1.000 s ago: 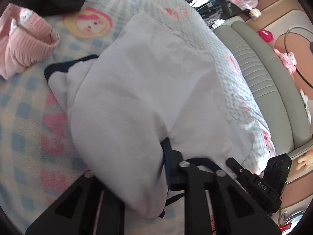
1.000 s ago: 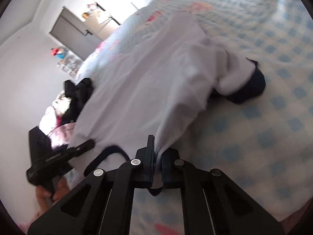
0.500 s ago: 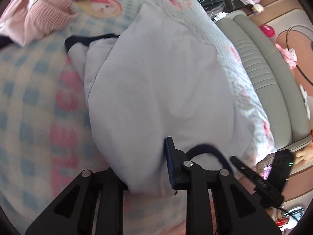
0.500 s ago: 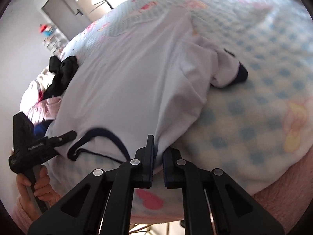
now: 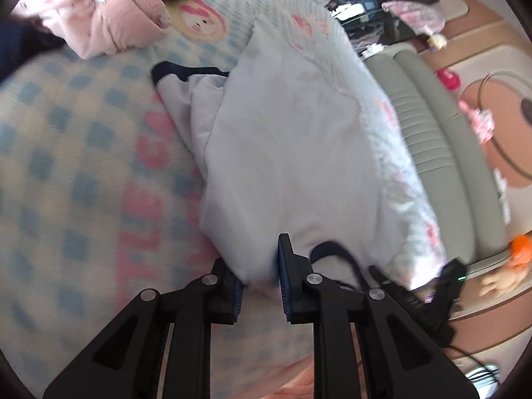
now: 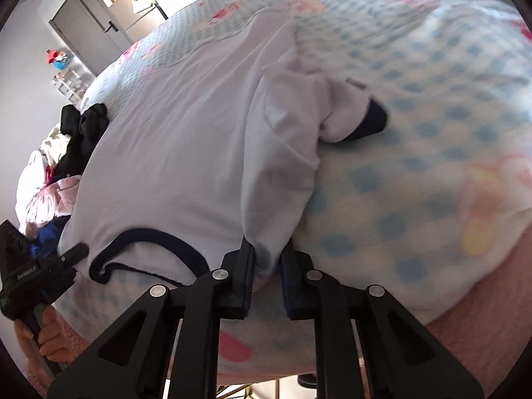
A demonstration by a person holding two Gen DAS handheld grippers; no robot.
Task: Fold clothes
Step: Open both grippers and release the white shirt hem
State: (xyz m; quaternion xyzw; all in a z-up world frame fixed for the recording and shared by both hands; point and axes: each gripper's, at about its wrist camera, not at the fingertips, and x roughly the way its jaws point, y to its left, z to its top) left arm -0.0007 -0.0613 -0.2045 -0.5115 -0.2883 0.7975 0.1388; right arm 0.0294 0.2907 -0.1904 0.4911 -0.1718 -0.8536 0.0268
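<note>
White T-shirt (image 5: 286, 139) lies flat on the bed (image 5: 83, 166), navy collar (image 6: 149, 242) at the near edge, long axis running straight away from both grippers. Left gripper (image 5: 259, 276) and right gripper (image 6: 267, 266) each sit at a shoulder corner, either side of the collar, about equally near. Fingers on both are narrow but parted, fabric between the pads; grip looks slack, can't tell if pinched. Count: one shirt spread, one collar, two sleeves, two grippers. Loose clothes pile (image 6: 63, 166) sits well apart.

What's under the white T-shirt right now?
The white T-shirt lies on the checked blanket. Its navy-cuffed sleeve pokes out from beneath a folded layer. Anything else underneath is covered.
</note>
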